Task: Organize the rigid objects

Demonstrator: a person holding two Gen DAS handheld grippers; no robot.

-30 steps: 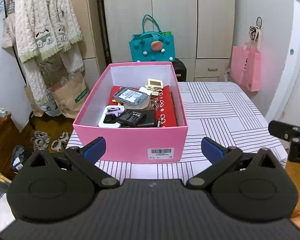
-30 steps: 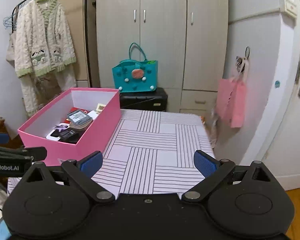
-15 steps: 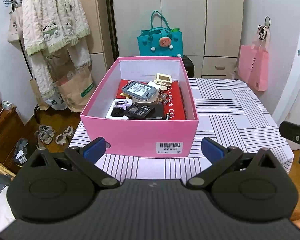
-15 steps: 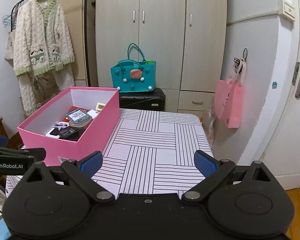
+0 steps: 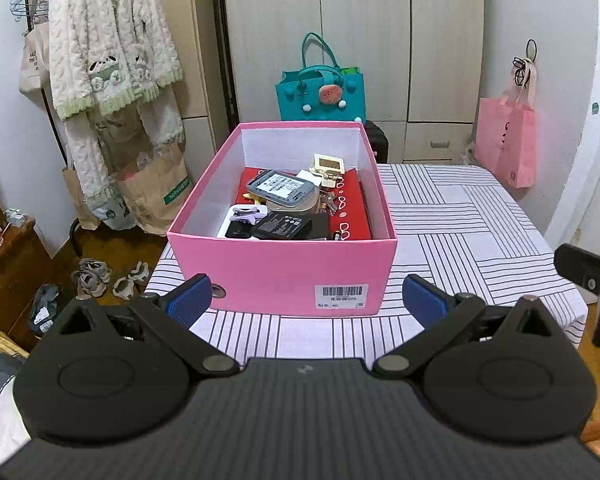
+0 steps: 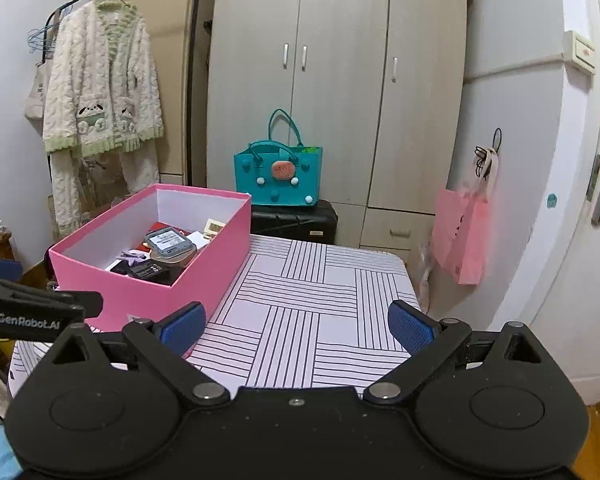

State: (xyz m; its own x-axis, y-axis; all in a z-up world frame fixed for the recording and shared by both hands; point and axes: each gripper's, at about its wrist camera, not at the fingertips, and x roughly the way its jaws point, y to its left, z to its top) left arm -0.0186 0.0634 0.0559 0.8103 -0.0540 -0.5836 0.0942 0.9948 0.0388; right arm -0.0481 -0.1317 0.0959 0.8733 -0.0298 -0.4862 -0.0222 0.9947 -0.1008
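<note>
A pink box (image 5: 284, 276) sits on the left part of the worktop (image 5: 460, 232), which is covered with a white cloth printed in blocks of dark stripes. The box is open at the top and holds a heap of small hard things: a grey gadget with a screen (image 5: 282, 190) lies on top in the middle, a black flat pack (image 5: 282, 226) lies nearer the front wall, a purple clip (image 5: 246, 212) rests at the front left, a bunch of keys (image 5: 330, 202) lies to the right of the gadget, and a small cream frame (image 5: 328, 162) leans near the back wall. All of it rests on something red (image 5: 352, 208) at the bottom of the box.

The left tongs (image 5: 306, 300) hang in front of the box's near wall, spread wide, with nothing between the blue pads. The right tongs (image 6: 296, 326) are spread wide too, above the bare striped cloth to the right of the box, holding nothing.

Behind the worktop a teal bag (image 6: 278, 176) stands on a black case (image 6: 296, 220) in front of a wardrobe (image 6: 340, 80).
</note>
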